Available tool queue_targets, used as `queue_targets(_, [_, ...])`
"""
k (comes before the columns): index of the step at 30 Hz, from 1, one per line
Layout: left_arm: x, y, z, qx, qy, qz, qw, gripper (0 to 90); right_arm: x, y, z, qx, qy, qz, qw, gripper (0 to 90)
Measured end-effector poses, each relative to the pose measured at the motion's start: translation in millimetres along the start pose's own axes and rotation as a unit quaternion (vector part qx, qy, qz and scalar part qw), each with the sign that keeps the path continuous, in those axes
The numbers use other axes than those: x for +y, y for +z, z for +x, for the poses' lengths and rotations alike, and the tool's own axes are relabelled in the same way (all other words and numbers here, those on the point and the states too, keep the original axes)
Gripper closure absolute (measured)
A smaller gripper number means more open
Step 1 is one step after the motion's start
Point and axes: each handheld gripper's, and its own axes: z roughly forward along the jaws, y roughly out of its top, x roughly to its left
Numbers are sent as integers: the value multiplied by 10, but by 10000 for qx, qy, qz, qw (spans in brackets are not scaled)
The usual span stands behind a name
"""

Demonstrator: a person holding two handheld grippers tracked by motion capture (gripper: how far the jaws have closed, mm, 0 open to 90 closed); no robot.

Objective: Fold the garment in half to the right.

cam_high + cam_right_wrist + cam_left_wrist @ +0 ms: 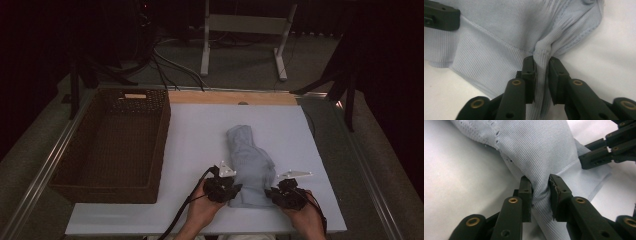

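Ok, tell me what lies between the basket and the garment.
In the high view, only bare white board separates the basket from the garment.

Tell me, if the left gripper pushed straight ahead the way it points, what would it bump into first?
The left gripper is shut on the pale blue garment, so it would only press further into that cloth; beyond it, probably the right gripper.

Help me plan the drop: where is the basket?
In the high view the wicker basket sits at the table's left, beside the blue garment.
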Motion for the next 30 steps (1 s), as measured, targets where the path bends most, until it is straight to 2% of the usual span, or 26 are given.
queue_targets(8, [-24,-50,-26,-11,-20,-31,10000,770,25,14,19,-25,-179,-33,9998,788])
queue_targets(19, [-162,-183,-27,-129,-281,-144,9994,768,46,21,97,98,-386,-82,9992,788])
queue_targets(24, [-221,-232,-63,-199,-290,-144,9993,765,42,10,129,144,-471,-72,9988,788])
queue_targets(27, [-247,-257,-96,-311,-256,-144,9991,764,35,-4,133,164,-498,-82,9986,788])
queue_targets(30, [-253,-273,-97,-347,-201,-149,9991,719,28,-11,128,181,-508,-86,9985,787])
